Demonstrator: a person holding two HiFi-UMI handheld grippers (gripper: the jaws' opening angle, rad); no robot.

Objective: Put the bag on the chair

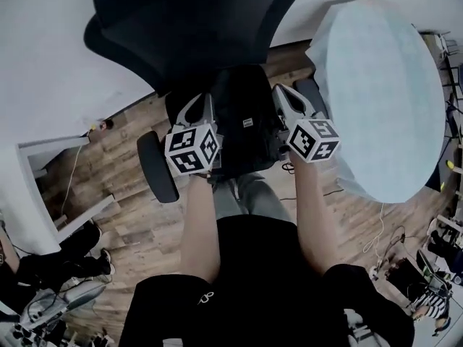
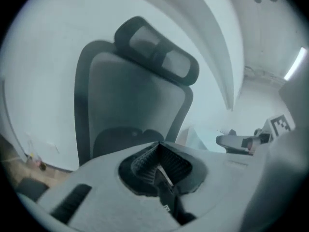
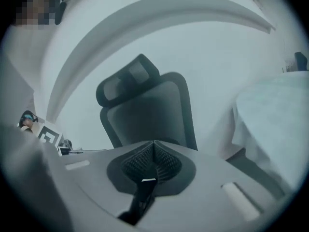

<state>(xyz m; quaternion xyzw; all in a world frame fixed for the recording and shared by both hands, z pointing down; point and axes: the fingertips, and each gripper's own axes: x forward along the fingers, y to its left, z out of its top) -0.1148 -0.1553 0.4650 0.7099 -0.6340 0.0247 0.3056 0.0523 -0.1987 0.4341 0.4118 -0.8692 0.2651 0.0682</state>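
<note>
Head view — forearms point(image 1: 200, 226) stretched forward, both jaws pinching bag point(image 1: 242, 121) straps point(image 2: 167, 191)

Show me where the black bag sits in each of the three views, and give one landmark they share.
Head view: bag at centre, just below the chair backrest in the picture.
Left gripper view: only a dark strap, apparently the bag's, low centre, pinched between the jaws.
Right gripper view: again only a strap, low centre, pinched likewise.
Shared landmark: the black chair, ahead in all three.
</note>
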